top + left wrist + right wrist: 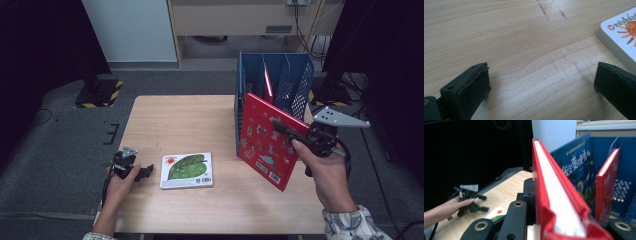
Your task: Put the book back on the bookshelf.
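Note:
A large red picture book [263,142] hangs tilted above the table's right half, just in front of the blue mesh basket [297,82]. My right gripper [281,126] is shut on its upper edge; the right gripper view looks along the book's white page edge [554,195] between the jaws. A smaller book with a green leaf cover [186,170] lies flat near the front of the table. My left gripper [144,172] rests on the table just left of that book, open with nothing between the jaws [541,85]. The leaf book's corner [621,35] lies beyond the right jaw.
The basket stands upright at the table's back right and holds a blue book [576,167] and a thin red book [607,185]. The wooden table [185,125] has bare room at its back left. Dark stands flank the table on the floor.

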Demonstrator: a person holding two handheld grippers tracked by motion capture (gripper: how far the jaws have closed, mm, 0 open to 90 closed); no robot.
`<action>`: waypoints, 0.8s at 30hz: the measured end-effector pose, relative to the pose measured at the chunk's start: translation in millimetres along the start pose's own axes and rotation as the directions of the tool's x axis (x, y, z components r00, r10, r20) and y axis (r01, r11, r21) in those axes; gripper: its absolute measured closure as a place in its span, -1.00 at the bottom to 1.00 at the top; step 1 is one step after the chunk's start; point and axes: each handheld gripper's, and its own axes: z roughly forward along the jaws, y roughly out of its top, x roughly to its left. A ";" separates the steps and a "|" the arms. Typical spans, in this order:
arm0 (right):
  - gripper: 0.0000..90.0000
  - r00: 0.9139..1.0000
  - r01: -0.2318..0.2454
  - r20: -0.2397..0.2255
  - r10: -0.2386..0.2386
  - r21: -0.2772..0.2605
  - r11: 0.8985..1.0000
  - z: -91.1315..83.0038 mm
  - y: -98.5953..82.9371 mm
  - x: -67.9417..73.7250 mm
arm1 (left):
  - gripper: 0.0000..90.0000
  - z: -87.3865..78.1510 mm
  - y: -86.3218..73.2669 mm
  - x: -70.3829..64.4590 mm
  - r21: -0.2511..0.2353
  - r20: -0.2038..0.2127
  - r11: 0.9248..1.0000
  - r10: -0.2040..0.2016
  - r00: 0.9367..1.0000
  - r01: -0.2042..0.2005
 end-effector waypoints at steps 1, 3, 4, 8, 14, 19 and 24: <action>0.76 1.000 0.003 0.006 -0.003 -0.004 1.000 -1.0 3.4 -0.3 | -1.00 0.0 0.0 0.0 0.000 0.000 1.000 0.000 1.000 0.000; 0.76 1.000 0.002 0.013 -0.001 -0.018 1.000 -3.1 9.4 -2.5 | -1.00 0.0 0.0 0.0 0.000 0.000 1.000 0.000 1.000 0.000; 0.76 1.000 0.000 0.019 0.001 -0.022 1.000 -3.7 12.4 -3.7 | -1.00 0.0 0.0 0.0 0.000 0.000 1.000 0.000 1.000 0.000; 0.76 0.999 -0.007 0.039 0.009 -0.039 0.999 -6.0 23.0 -8.6 | -1.00 -0.1 0.0 -0.1 0.000 0.000 1.000 0.000 1.000 0.000; 0.76 0.997 0.003 0.077 0.001 -0.053 0.999 -10.3 35.2 -16.3 | -1.00 0.0 0.0 -0.2 -0.001 0.000 1.000 -0.002 1.000 0.002; 0.76 0.994 0.008 0.112 -0.002 -0.049 0.999 -14.9 35.0 -23.0 | -1.00 0.0 0.0 -0.1 0.000 0.000 1.000 -0.001 1.000 0.001; 0.76 0.988 0.003 0.154 0.003 -0.040 0.999 -20.6 32.0 -31.2 | -1.00 0.0 0.0 -0.2 0.000 0.001 1.000 -0.001 1.000 0.001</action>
